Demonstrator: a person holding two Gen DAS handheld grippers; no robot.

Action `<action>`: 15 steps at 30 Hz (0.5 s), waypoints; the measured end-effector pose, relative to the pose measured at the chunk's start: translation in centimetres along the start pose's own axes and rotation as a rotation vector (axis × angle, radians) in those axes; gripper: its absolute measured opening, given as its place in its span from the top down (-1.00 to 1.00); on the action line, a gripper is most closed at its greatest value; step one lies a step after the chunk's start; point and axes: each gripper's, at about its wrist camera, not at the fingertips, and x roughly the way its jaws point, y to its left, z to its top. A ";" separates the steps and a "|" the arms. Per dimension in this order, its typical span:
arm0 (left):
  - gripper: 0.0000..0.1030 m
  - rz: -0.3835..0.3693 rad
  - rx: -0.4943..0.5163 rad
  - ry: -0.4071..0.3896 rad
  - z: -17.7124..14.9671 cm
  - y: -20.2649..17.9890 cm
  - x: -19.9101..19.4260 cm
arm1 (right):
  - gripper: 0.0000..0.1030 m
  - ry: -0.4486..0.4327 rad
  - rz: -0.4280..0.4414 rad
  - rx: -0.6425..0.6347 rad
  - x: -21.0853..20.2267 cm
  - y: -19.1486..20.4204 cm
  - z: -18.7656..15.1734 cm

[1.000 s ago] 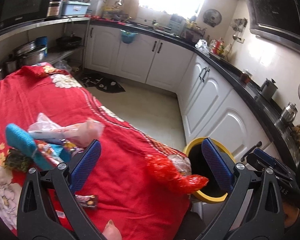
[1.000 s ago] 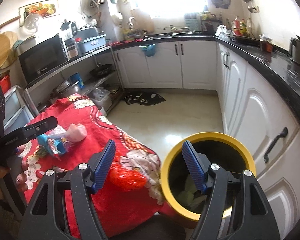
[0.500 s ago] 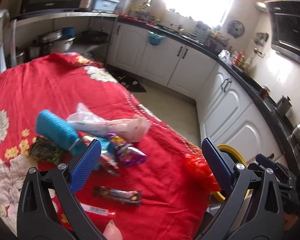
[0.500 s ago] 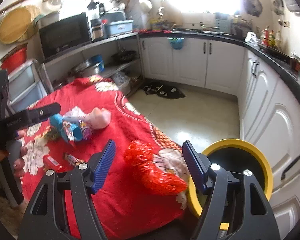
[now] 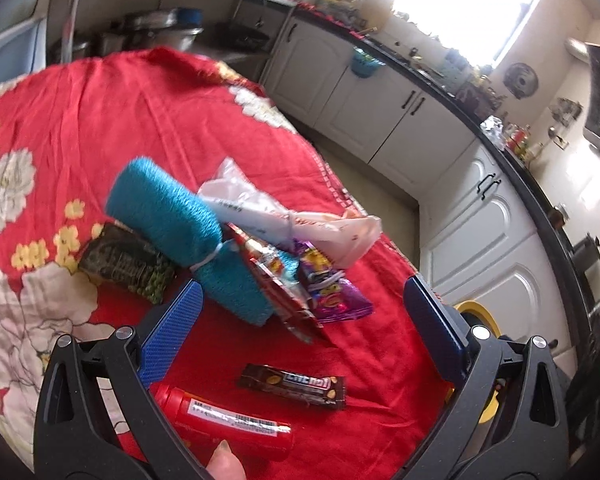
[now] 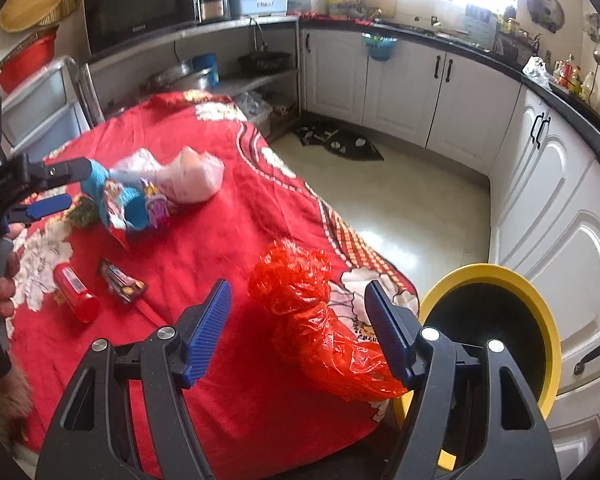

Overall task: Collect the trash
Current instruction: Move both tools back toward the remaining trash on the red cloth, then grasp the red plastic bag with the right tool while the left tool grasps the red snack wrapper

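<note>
1. The right gripper [image 6: 298,330] has its fingers wide apart and empty, straddling the crumpled red plastic bag [image 6: 312,320] at the worktop [image 6: 220,240] corner beside the yellow-rimmed bin [image 6: 496,276]. The bag looks light, soft and slippery; I would pinch its bunched upper part.
2. The left gripper [image 5: 300,324] is also spread and holds nothing; the chocolate bar wrapper [image 5: 294,386] below it is flat and thin.
3. Farther off, the snack packets [image 5: 320,280] look flimsy.

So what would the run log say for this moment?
left gripper: jaws open over wrappers | right gripper: jaws open around red bag | bin: beside table
</note>
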 end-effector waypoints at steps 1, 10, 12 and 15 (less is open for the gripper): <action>-0.79 0.002 -0.015 0.011 0.0 0.3 0.3 | -0.29 0.011 0.001 -0.003 0.5 0.0 -0.1; -0.10 0.002 -0.104 0.062 0.6 1.2 2.9 | -0.23 0.091 0.009 0.001 4.1 -0.5 -0.7; 0.00 0.004 -0.123 0.073 0.8 1.4 3.4 | -0.14 0.105 0.027 0.012 4.6 -0.5 -0.8; 0.11 0.023 -0.132 0.087 1.0 1.6 4.1 | 0.02 0.123 0.047 0.023 5.3 -0.3 -1.0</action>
